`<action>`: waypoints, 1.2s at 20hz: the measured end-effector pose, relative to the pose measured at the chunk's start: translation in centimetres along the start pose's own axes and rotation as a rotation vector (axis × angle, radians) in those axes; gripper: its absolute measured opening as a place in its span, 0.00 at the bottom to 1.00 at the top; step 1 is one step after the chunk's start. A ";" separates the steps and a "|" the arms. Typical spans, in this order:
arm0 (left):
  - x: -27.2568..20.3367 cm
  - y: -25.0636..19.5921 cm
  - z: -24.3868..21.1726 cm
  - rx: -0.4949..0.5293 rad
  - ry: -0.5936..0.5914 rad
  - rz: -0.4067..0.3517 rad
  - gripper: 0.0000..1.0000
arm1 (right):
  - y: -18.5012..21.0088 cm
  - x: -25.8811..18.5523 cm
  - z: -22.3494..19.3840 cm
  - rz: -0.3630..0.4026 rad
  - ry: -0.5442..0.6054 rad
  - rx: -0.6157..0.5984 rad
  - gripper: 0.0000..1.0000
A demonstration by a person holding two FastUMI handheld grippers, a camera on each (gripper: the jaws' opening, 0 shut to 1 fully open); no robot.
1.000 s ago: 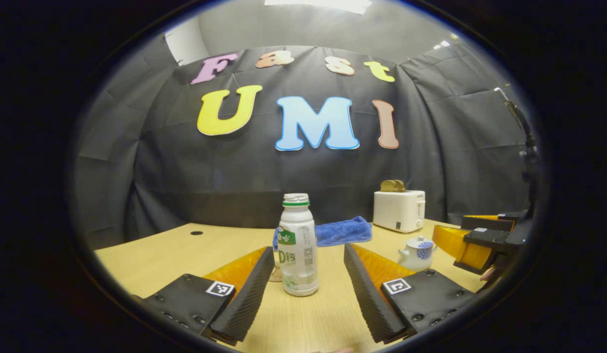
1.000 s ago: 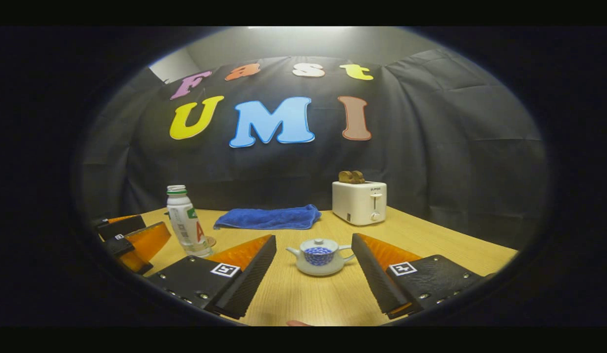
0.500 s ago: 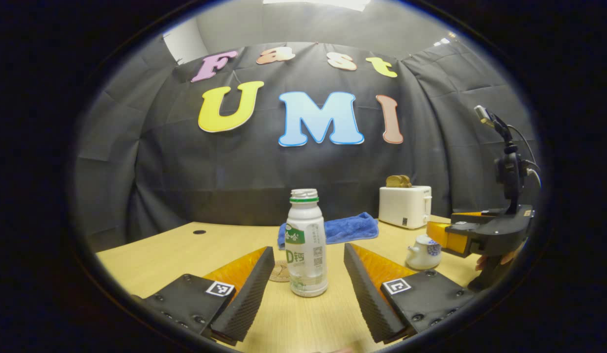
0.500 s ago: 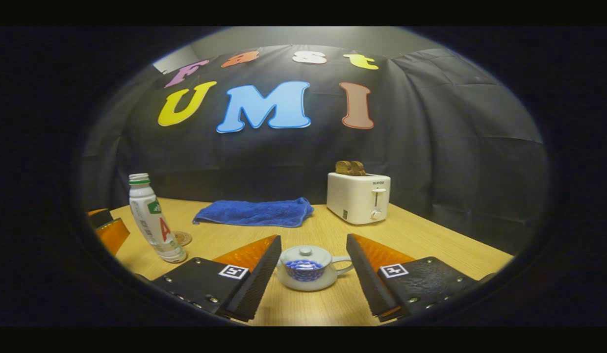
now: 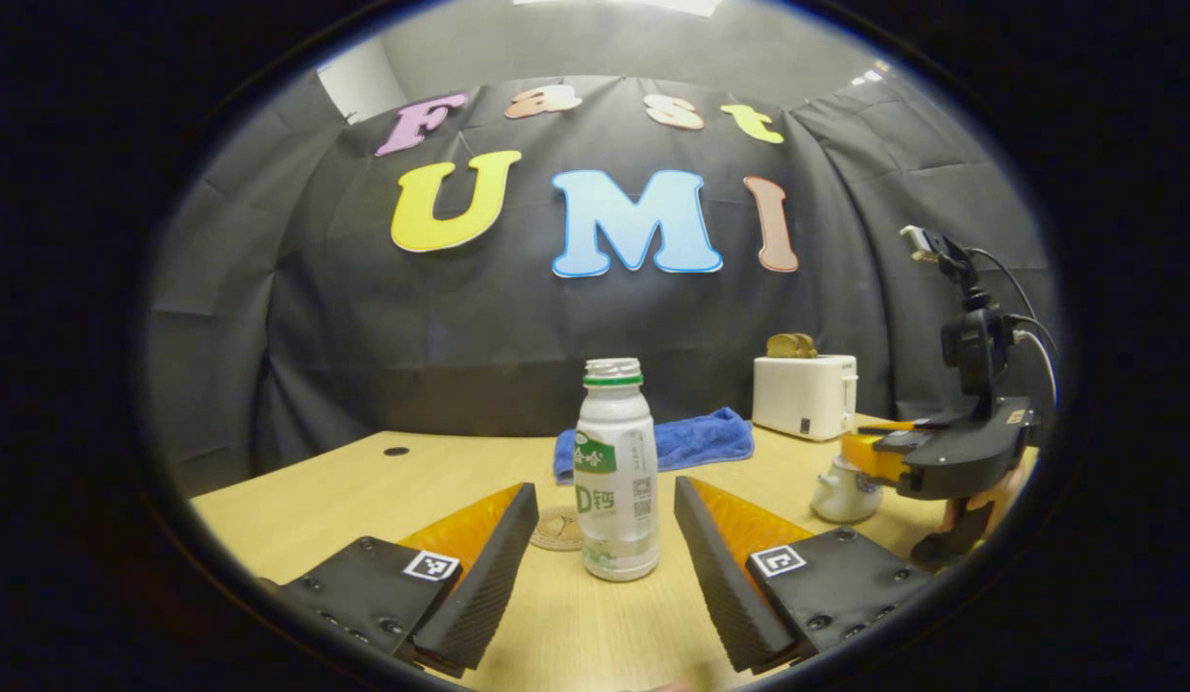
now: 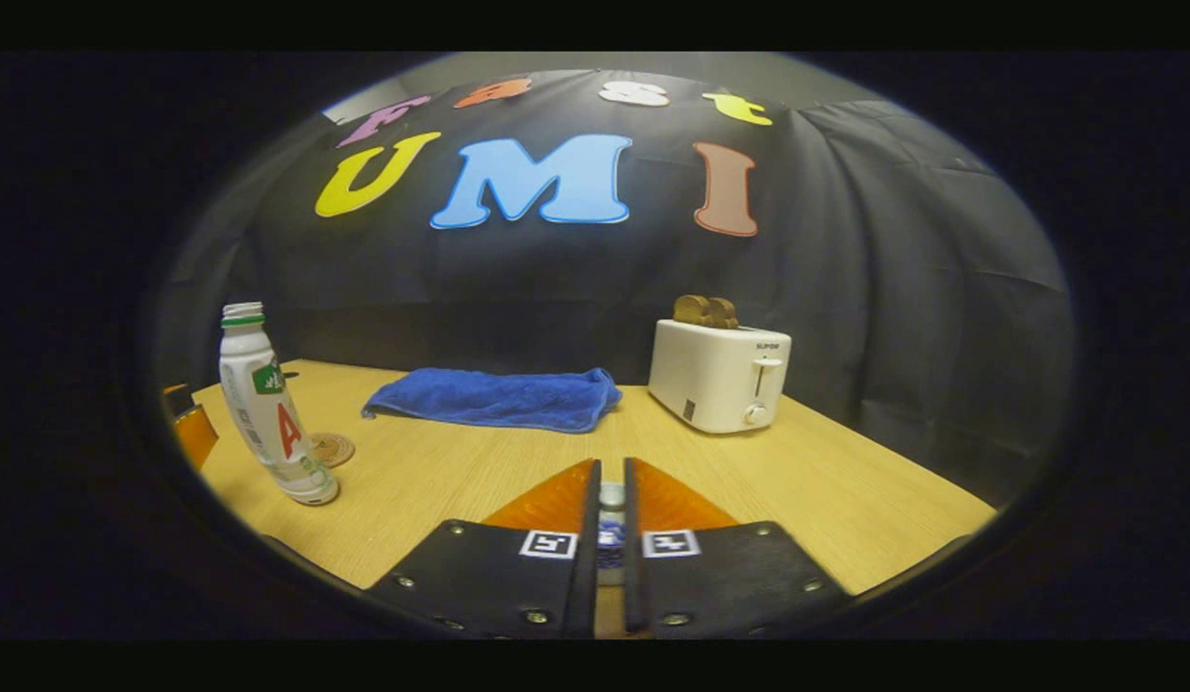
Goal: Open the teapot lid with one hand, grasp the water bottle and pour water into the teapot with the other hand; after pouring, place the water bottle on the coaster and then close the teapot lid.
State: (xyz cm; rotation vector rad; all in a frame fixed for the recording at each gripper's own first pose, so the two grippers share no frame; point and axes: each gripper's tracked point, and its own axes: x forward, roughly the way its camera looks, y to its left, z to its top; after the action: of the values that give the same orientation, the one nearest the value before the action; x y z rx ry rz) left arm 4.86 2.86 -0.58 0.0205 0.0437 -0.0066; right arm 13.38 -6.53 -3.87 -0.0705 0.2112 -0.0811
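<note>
Against black cloth wall [image 6: 893, 288], pale wooden table [image 6: 845, 481] with toaster [image 6: 718, 375], blue towel [image 6: 494, 397].

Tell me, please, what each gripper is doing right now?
Left gripper: open, the bottle standing between its jaws, untouched.
Right gripper: closed on the teapot lid.

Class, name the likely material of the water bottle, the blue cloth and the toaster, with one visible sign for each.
White water bottle with green neck ring: probably plastic; smooth, faintly glossy body with a printed label. Folded blue cloth: soft textile, perhaps terry; matte, fuzzy, rumpled folds. White boxy toaster: plastic or painted metal, hard to tell; smooth, even, rounded shell.
</note>
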 end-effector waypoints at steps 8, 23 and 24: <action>1.1 0.1 -0.8 0.023 0.023 -0.002 1.00 | 0.1 -0.2 0.6 0.008 -0.026 -0.005 0.00; 8.1 -1.1 -3.0 -0.024 0.116 0.001 1.00 | -0.4 -2.0 2.7 0.025 -0.130 0.009 0.00; 8.3 -0.8 -3.0 -0.040 0.120 0.006 1.00 | -0.5 -2.0 2.7 0.025 -0.129 0.010 0.00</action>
State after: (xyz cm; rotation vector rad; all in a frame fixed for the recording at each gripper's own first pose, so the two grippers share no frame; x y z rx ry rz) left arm 13.02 2.03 -3.95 -0.0191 0.1638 0.0019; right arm 12.00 -6.67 -0.80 -0.0628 0.0823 -0.0528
